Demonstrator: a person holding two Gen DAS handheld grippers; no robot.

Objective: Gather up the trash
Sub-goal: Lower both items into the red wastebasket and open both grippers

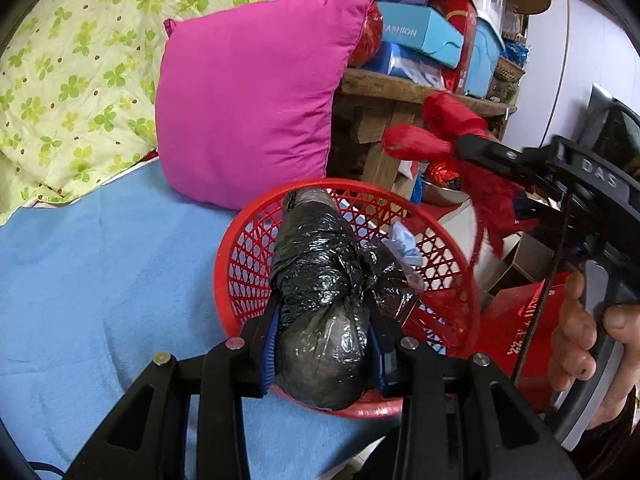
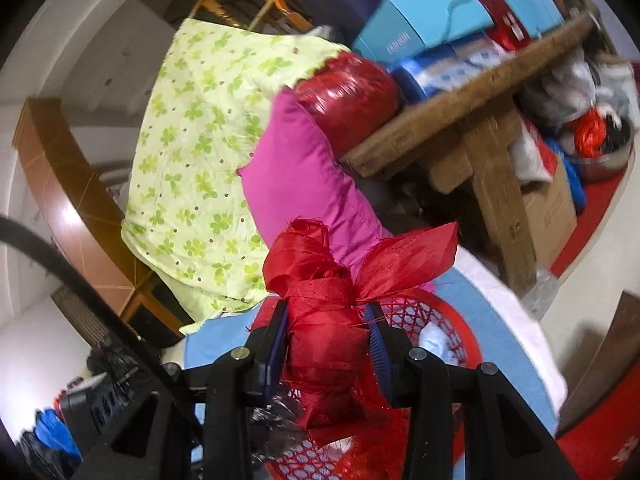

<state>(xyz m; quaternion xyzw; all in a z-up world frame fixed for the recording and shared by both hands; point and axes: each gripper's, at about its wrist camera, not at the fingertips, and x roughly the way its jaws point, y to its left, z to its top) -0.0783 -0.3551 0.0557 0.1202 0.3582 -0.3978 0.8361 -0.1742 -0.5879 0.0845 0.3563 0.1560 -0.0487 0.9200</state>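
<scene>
Here, in the left wrist view, the left gripper (image 1: 322, 344) is clamping a black plastic bundle (image 1: 320, 304) over the red basket (image 1: 240, 264) sitting on the blue bedsheet (image 1: 100, 272), beside a pink pillow (image 1: 248, 104). In the right wrist view, the right gripper (image 2: 326, 354) is pinching a red fabric bundle (image 2: 328, 320) above that basket (image 2: 448, 320).

The bundle (image 1: 320, 312) was crinkled, glossy black plastic film. The basket (image 1: 460, 276) was shiny red plastic lattice. The ribbon (image 2: 328, 320) was sheer red cloth with frayed edges and a silky sheen. The pillow (image 1: 248, 104) was smooth pink cloth, the blanket (image 1: 100, 264) matt, fuzzy blue cloth. The table (image 2: 460, 100) was rough bare wood. The bowl (image 2: 608, 160) was dull metal.
</scene>
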